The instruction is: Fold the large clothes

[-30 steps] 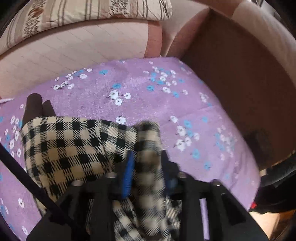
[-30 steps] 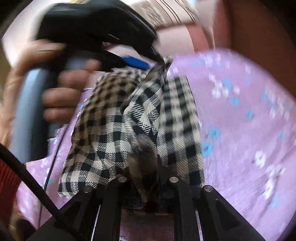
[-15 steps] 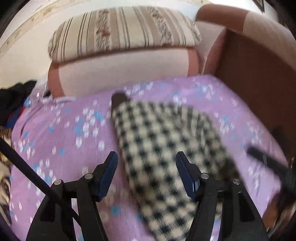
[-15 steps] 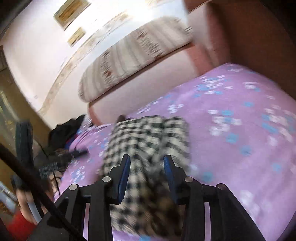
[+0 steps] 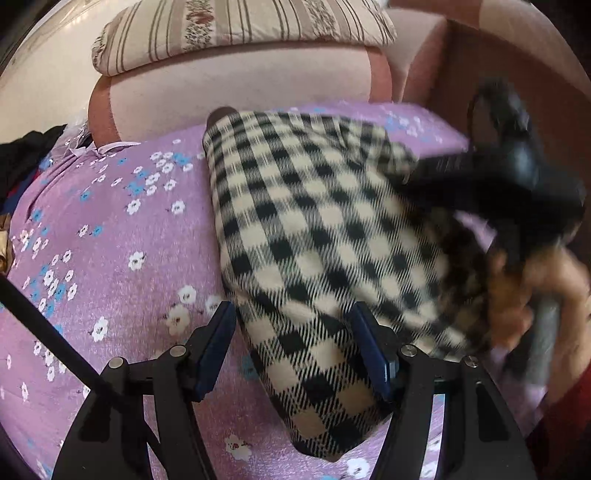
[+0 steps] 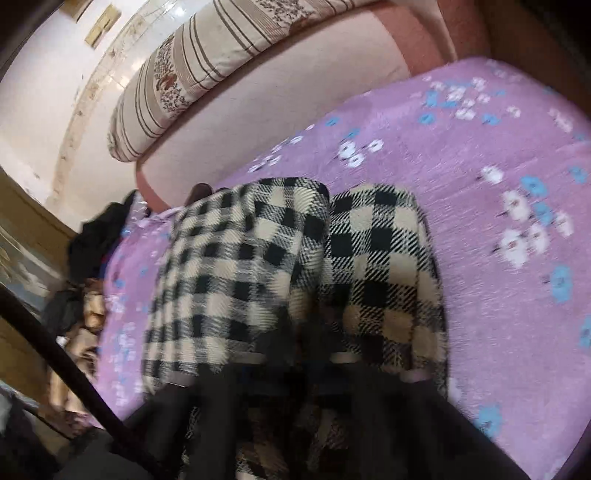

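Observation:
A black and cream checked garment [image 5: 314,236] lies folded into a long strip on the purple flowered cover [image 5: 110,240]. My left gripper [image 5: 295,354] is open, its blue-padded fingers [image 5: 216,347] standing on either side of the strip's near end. My right gripper [image 5: 491,177] shows as a dark blur at the garment's right edge. In the right wrist view the garment [image 6: 258,258] fills the middle and the right gripper [image 6: 314,354] is blurred and pressed into its near edge, with cloth over the fingers. I cannot tell whether it grips.
The sofa backrest [image 5: 240,88] with a striped cushion [image 5: 240,26] runs along the far side. A brown armrest wall [image 5: 498,74] stands at the right. Dark clothes [image 5: 26,158] are heaped at the left end.
Both grippers let go of the garment and opened. The left stayed open over the strip's near end. The right gripper came back down onto the garment's right edge.

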`<control>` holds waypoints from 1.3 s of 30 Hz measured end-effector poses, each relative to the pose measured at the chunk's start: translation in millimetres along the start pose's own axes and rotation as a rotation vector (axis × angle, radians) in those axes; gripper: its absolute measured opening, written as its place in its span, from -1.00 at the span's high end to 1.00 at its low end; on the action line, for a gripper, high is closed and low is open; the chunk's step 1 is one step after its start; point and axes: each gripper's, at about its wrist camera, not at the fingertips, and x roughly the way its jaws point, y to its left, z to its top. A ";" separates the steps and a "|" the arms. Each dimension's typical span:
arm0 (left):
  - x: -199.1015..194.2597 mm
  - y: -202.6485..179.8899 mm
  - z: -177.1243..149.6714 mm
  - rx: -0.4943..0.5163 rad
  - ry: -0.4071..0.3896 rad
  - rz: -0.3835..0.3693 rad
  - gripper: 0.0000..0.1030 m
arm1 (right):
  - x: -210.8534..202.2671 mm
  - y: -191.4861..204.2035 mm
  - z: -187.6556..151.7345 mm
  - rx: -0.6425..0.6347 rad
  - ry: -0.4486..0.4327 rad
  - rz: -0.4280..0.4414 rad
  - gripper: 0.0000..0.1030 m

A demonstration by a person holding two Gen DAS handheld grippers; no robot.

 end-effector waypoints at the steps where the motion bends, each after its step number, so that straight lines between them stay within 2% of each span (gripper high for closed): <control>1: -1.5 -2.1 -3.5 0.005 -0.002 0.005 -0.24 | -9.8 -2.7 3.6 0.028 -0.029 0.037 0.91; 4: -8.1 -3.2 -5.9 0.008 -0.024 -0.003 -0.24 | -44.1 -0.7 15.3 0.039 -0.119 0.065 0.92; 7: -10.6 -7.1 -4.0 0.010 -0.035 -0.022 -0.24 | -67.2 -3.7 19.5 0.037 -0.182 0.008 0.93; 11: -1.5 -16.2 -5.7 0.018 -0.008 -0.036 -0.24 | -61.5 -23.3 16.2 0.090 -0.150 -0.105 0.93; 14: 5.6 -24.2 -10.7 0.025 0.011 -0.033 -0.24 | -57.1 -30.9 9.9 0.062 -0.107 -0.210 0.92; 17: 10.5 -25.9 -13.3 0.028 0.023 -0.033 -0.24 | -72.5 -28.2 6.5 0.031 -0.117 -0.180 0.83; 19: 7.2 -25.3 -13.6 0.023 0.022 -0.041 -0.24 | -89.8 -23.3 4.3 0.003 -0.125 -0.147 0.56; 20: 4.5 -24.6 -13.6 0.020 0.020 -0.044 -0.24 | -97.4 -19.6 1.3 -0.014 -0.129 -0.121 0.12; 21: -0.2 -23.7 -13.4 0.013 0.016 -0.048 -0.24 | -102.3 -17.1 -3.1 -0.028 -0.128 -0.104 -0.12; 24: -23.2 -18.9 -13.7 -0.012 -0.029 -0.064 -0.24 | -102.6 -7.3 -25.2 -0.093 -0.056 -0.077 -0.12; 26: -34.5 -13.3 -13.0 -0.030 -0.053 -0.052 -0.24 | -95.6 -1.3 -42.6 -0.142 -0.003 -0.093 -0.12; 27: -37.3 -10.5 -12.7 -0.039 -0.057 -0.045 -0.24 | -89.8 1.1 -52.7 -0.167 0.035 -0.097 -0.07; 28: -38.2 -8.5 -12.5 -0.047 -0.056 -0.038 -0.24 | -84.4 2.9 -59.9 -0.184 0.066 -0.101 0.07; 29: -37.7 -5.1 -12.6 -0.058 -0.049 -0.025 -0.24 | -78.4 4.1 -70.3 -0.212 0.098 -0.140 0.64; 30: -37.3 -2.3 -13.6 -0.070 -0.042 -0.015 -0.24 | -75.9 3.0 -75.2 -0.230 0.116 -0.172 0.86; 34: -40.5 1.3 -21.2 -0.094 -0.042 0.018 -0.24 | -98.3 -12.8 -83.7 -0.186 0.084 -0.212 0.93; 36: -41.4 1.6 -24.9 -0.090 -0.047 0.035 -0.24 | -107.9 -20.1 -89.3 -0.178 0.068 -0.283 1.00; 38: -42.1 3.0 -28.1 -0.098 -0.049 0.027 -0.24 | -109.2 -28.6 -98.2 -0.200 0.075 -0.430 1.00; 39: -43.2 3.2 -30.2 -0.106 -0.052 0.018 -0.24 | -109.7 -33.2 -103.3 -0.189 0.090 -0.452 1.00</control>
